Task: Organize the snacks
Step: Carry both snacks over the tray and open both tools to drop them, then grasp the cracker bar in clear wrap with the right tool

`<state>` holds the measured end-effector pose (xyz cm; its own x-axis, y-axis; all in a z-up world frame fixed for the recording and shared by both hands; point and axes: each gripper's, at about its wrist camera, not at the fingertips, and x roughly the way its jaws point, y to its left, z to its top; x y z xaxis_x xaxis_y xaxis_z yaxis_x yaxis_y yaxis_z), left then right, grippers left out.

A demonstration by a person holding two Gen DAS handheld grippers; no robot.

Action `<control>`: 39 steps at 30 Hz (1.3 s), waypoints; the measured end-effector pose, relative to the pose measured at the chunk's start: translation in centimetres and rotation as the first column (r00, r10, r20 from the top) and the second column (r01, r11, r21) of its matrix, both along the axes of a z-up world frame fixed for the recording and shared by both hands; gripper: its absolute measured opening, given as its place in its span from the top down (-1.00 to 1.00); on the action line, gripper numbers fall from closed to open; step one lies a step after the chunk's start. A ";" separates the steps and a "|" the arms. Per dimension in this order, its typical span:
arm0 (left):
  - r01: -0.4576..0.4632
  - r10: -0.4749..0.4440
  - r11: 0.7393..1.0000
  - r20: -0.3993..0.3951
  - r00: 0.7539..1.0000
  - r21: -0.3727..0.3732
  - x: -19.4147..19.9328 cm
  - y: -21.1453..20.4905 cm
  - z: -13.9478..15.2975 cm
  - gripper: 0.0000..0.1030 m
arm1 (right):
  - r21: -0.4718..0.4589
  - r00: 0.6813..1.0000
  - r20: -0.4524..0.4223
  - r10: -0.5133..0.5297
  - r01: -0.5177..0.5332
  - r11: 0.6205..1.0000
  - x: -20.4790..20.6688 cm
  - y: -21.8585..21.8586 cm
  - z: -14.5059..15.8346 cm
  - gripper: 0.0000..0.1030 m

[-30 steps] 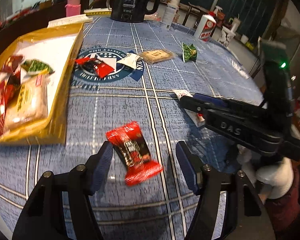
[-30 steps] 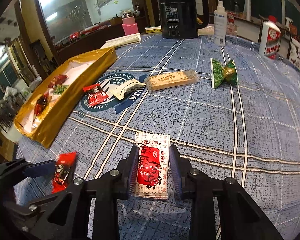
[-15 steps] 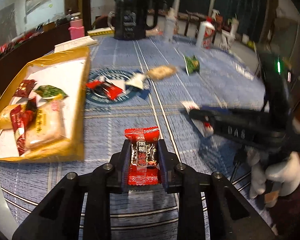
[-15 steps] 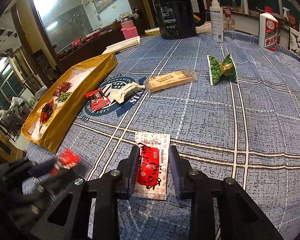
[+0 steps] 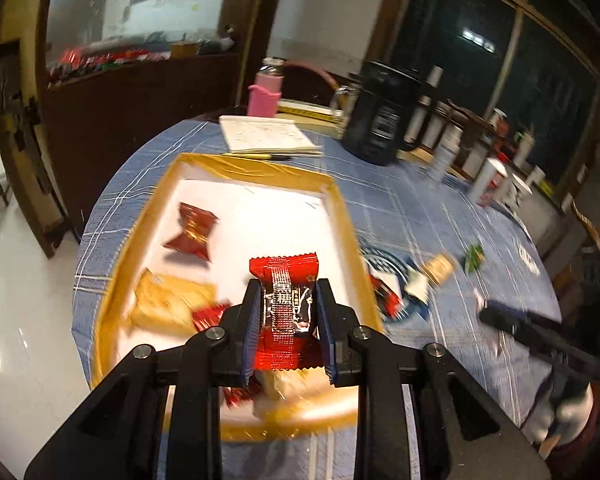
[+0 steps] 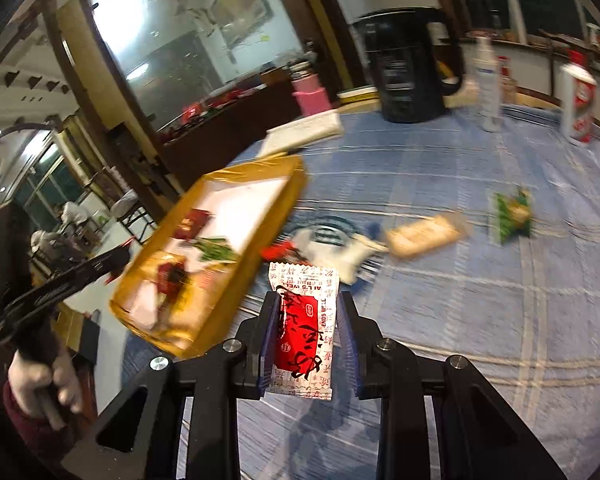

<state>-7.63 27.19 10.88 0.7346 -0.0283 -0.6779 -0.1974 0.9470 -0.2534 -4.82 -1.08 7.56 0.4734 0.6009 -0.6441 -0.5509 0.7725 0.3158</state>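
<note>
My left gripper (image 5: pixel 287 320) is shut on a red snack packet (image 5: pixel 285 304) and holds it above the near end of the gold tray (image 5: pixel 342 216), which holds several snacks. My right gripper (image 6: pixel 308 332) is shut on a white-and-red sachet (image 6: pixel 305 320), lifted above the blue tablecloth just right of the gold tray (image 6: pixel 276 208). The left gripper also shows in the right wrist view (image 6: pixel 112 262), at the tray's left side. Loose on the cloth lie a tan bar (image 6: pixel 426 236), a green packet (image 6: pixel 512 214), a white packet (image 6: pixel 340 254) and a red packet (image 6: pixel 278 250).
A black kettle (image 6: pixel 410 64), a white bottle (image 6: pixel 486 80), a red-and-white carton (image 6: pixel 578 106), a pink cup (image 6: pixel 310 92) and a notebook (image 5: pixel 266 136) stand at the table's far side. The table edge drops to the floor left of the tray.
Both grippers lifted their packets off the cloth and swung left toward the tray. The left gripper, closed on the red packet half a second ago, now hangs over the tray.
</note>
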 end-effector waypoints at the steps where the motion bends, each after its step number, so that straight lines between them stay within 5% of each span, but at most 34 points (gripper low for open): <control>1: -0.009 0.009 1.000 -0.010 1.000 -0.017 0.8 1.0 -0.2 0.54 | -0.005 1.000 0.001 0.018 -0.018 1.000 0.1 1.6 0.2 0.44; 9: -0.055 0.046 0.994 -0.103 0.994 -0.091 6.5 5.7 -3.5 0.54 | -0.068 0.993 -0.052 0.110 -0.113 0.991 2.4 13.1 -0.7 0.44; 16: -0.075 0.054 0.984 -0.131 0.990 -0.160 8.0 7.6 -5.5 0.54 | -0.123 0.992 -0.088 0.089 -0.099 0.987 5.0 17.9 -2.8 0.43; 23: -0.038 0.026 0.992 -0.097 0.995 -0.121 7.5 6.7 -4.4 0.33 | -0.082 0.990 -0.118 0.080 -0.090 0.993 6.7 18.1 -3.2 0.26; 28: 0.005 -0.009 0.995 -0.037 0.999 -0.103 4.1 4.6 -2.2 0.30 | -0.023 0.997 -0.068 0.041 -0.043 0.999 7.4 13.9 -0.9 0.24; 30: 0.031 -0.030 0.994 0.015 0.999 -0.101 1.4 3.4 -1.1 -0.08 | -0.051 0.999 -0.029 -0.015 0.014 0.999 8.2 11.4 -0.3 0.23; 32: 0.041 -0.035 0.993 0.054 0.998 -0.114 -0.7 2.6 -0.6 -0.21 | -0.107 0.998 0.001 -0.066 0.065 0.992 9.1 9.5 -0.8 0.18; 39: 0.083 -0.063 0.978 0.105 0.992 -0.193 -4.6 -1.2 -1.3 -0.22 | -0.160 0.991 -0.079 -0.105 0.091 0.983 11.8 9.2 -4.9 0.18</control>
<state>-12.24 26.02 9.59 0.7881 -0.2097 -0.5787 -0.0946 0.8877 -0.4506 6.98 8.10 2.69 0.4634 0.4436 -0.7671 -0.4462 0.8648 0.2304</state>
